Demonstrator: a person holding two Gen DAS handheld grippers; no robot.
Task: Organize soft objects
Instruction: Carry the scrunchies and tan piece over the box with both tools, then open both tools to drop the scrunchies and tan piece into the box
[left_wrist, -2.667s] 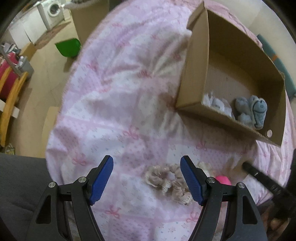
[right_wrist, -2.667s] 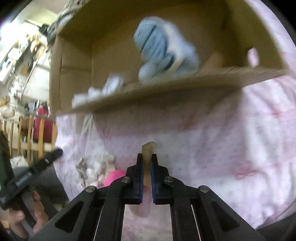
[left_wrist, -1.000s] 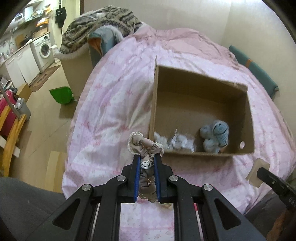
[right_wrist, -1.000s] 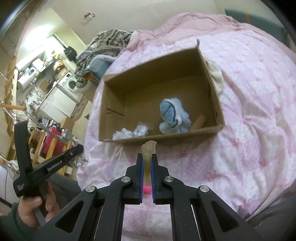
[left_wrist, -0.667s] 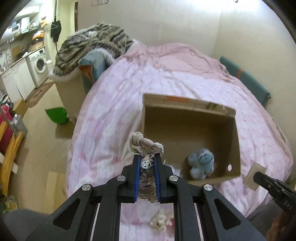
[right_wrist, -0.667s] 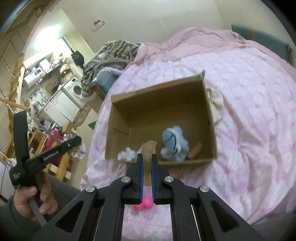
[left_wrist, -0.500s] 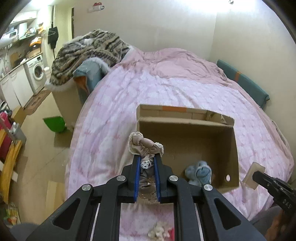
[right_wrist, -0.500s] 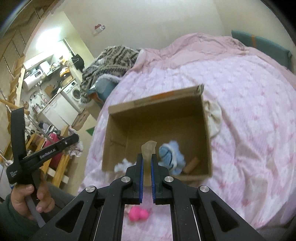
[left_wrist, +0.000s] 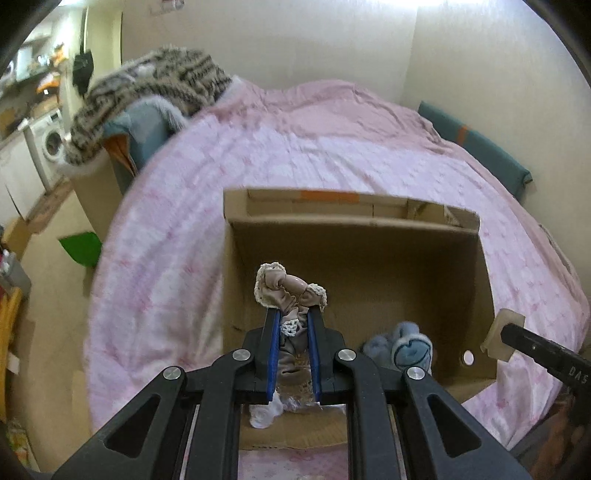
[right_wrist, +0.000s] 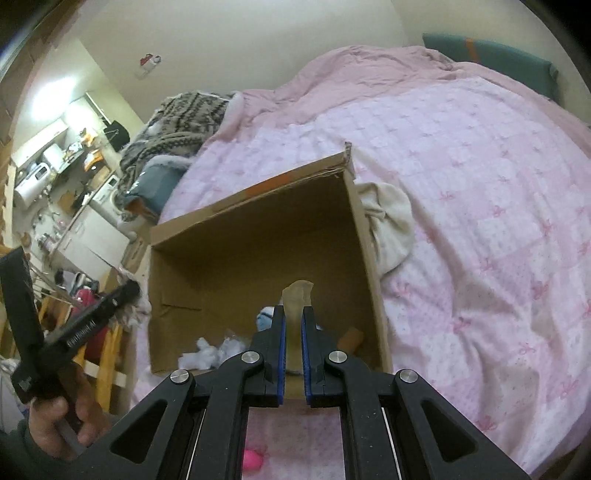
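My left gripper (left_wrist: 292, 314) is shut on a beige lace scrunchie (left_wrist: 286, 290) and holds it above the open cardboard box (left_wrist: 476, 266). My right gripper (right_wrist: 292, 314) is shut on a pale beige soft piece (right_wrist: 297, 295), also raised over the box (right_wrist: 364, 229). Inside the box lie a blue plush toy (left_wrist: 406, 347), white fluffy bits (right_wrist: 207, 349) and a small tan piece (right_wrist: 352, 338). The right gripper's tip with its beige piece (left_wrist: 504, 332) shows at the right of the left wrist view.
The box sits on a bed with a pink quilt (left_wrist: 332, 155). A cream cloth (right_wrist: 391, 225) lies beside the box's right wall. A pink ball (right_wrist: 253, 459) lies on the quilt in front of the box. A patterned blanket (left_wrist: 147, 92) is heaped at the bed's far left.
Both grippers have risen and moved forward over the box with their objects still held. The box now fills more of each view.
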